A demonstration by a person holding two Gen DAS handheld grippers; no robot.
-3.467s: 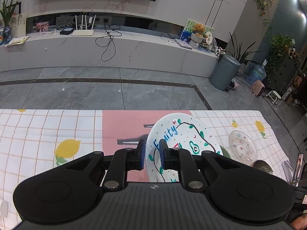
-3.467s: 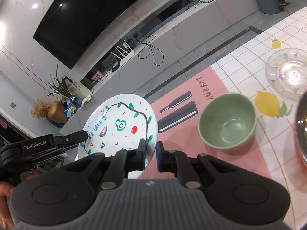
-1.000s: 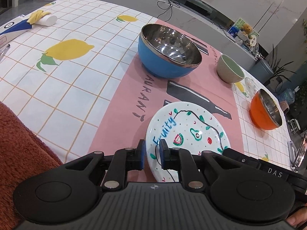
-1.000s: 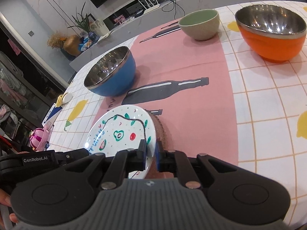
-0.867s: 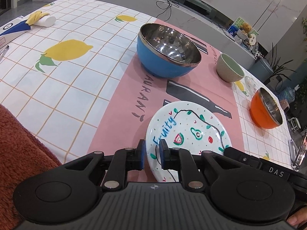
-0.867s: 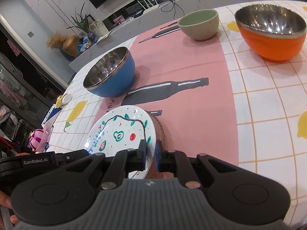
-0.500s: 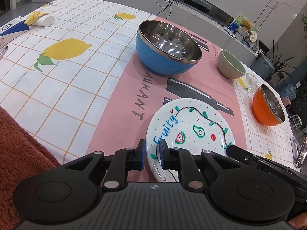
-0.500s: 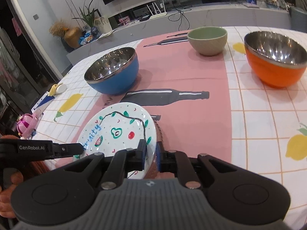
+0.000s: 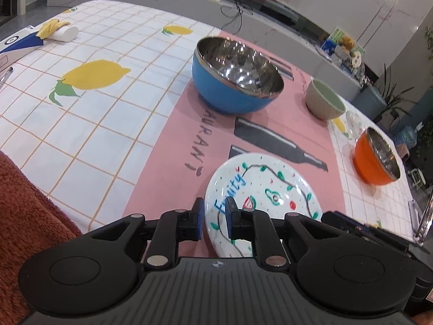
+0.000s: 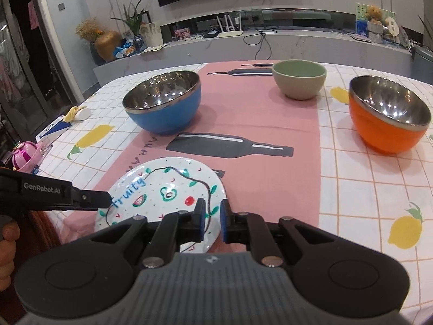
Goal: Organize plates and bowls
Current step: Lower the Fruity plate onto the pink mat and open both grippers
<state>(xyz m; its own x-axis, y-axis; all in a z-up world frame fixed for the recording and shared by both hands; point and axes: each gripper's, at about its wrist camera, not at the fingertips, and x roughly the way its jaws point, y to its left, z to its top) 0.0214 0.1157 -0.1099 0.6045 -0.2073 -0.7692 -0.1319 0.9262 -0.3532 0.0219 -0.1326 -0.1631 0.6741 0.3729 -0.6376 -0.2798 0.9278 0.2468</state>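
Observation:
A white plate [image 9: 270,189] painted with fruit and the word "Fruity" lies flat on the pink runner [image 9: 167,168] near the table's front edge. My left gripper [image 9: 213,216] straddles its left rim. Its jaws are opening and the pads stand a little off the rim. My right gripper [image 10: 212,218] straddles the plate's [image 10: 167,187] right rim, also opening, with a gap showing at the pads. The left gripper's fingers [image 10: 92,197] show at the opposite rim in the right wrist view. Beyond stand a blue steel bowl [image 10: 162,103], a green bowl [image 10: 299,78] and an orange steel bowl [image 10: 389,119].
A clear glass dish [image 9: 354,119] sits between the green and orange bowls. A box [image 9: 16,43] and a pink toy [image 10: 24,157] lie at the table's left edge. Red-brown fleece [image 9: 27,203] covers the near left corner.
The plate came across the table in both grippers and settled flat on the runner. The right gripper rolled level. Both pairs of jaws have widened slightly around the rim.

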